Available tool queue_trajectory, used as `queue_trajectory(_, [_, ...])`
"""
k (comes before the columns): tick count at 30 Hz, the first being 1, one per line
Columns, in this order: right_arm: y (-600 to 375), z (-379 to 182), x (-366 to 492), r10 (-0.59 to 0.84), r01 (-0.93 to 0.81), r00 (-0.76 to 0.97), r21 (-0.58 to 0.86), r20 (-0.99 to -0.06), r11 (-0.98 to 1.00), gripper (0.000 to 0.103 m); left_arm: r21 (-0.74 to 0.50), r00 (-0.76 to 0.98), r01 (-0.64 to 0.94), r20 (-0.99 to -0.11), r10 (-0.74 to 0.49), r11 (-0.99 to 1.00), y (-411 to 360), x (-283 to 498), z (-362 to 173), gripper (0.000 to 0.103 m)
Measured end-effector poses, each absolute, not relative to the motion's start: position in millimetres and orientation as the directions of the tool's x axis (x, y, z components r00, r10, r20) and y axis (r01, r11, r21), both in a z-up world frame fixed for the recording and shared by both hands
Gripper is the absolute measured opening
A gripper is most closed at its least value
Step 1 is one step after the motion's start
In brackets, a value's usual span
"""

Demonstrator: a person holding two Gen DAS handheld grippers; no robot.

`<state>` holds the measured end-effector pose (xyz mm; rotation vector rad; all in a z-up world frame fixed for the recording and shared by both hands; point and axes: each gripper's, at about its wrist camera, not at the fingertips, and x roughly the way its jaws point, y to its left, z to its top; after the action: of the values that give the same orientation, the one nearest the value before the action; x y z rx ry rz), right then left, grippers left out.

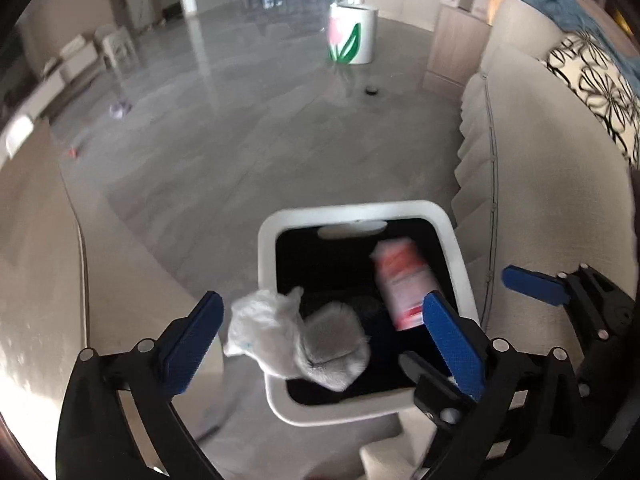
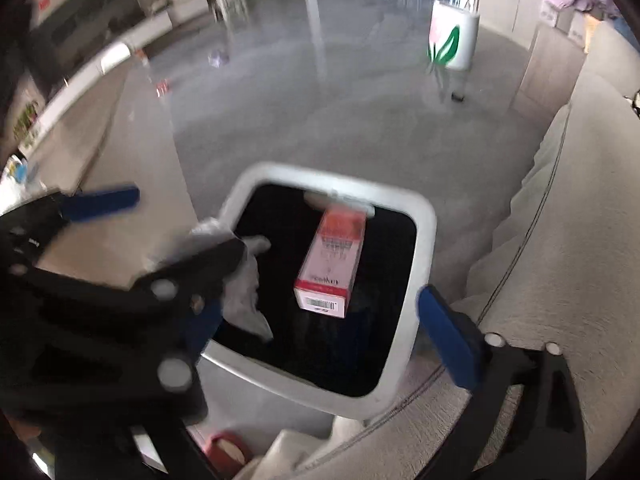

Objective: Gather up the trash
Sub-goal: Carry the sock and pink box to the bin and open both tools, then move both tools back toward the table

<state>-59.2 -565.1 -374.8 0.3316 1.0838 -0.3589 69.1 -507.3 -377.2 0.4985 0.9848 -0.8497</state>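
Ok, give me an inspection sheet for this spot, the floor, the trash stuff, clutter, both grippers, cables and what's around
Surface: grey glossy floor, with the bin standing on it beside the sofa.
Job's things: white bin with black liner, open top; red and white carton and crumpled white wrapper over the bin mouth, both blurred, neither gripped.
Clutter: small purple scrap, red bit and dark round thing on the floor.
Grippers: left gripper open; right gripper open, nothing pressed between the pads.
Cables: nothing seen.
Surroundings: beige sofa with patterned cushion; white container with tulip print; chairs far off.
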Motion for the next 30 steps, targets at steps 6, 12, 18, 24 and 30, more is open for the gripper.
queue_trajectory(6, [-561.2,-368.4,-58.7,-0.193,0.458,0.425,0.026,-0.884,0.889,0.099,0.02,0.31,0.807,-0.865,-0.394,0.59,-503.0,68.5,-367.3,0.098])
queue_trajectory(12, [-563.6,-351.5,-65.6,-0.211,0.476,0.452,0.034,-0.867,0.879,0.099,0.003,0.324,0.79,-0.851,-0.413,0.613,-487.1,73.0,-346.1,0.098])
queue_trajectory(18, [-548.9,-345.1,-61.6,-0.205,0.466,0.465,0.041,-0.862,0.884,0.099,0.004,0.374,0.763,-0.819,-0.435,0.647,-453.5,78.4,-318.8,0.098])
queue_trajectory(24, [-522.5,-331.9,-47.9,-0.19,0.427,0.497,0.048,-0.846,0.903,0.099,-0.003,0.429,0.699,-0.798,-0.422,0.715,-397.5,98.3,-295.0,0.098])
queue_trajectory(30, [-480.4,-300.2,-26.6,-0.151,0.342,0.586,0.074,-0.796,0.937,0.099,-0.007,0.513,0.601,-0.764,-0.392,0.8,-329.2,122.5,-270.1,0.098])
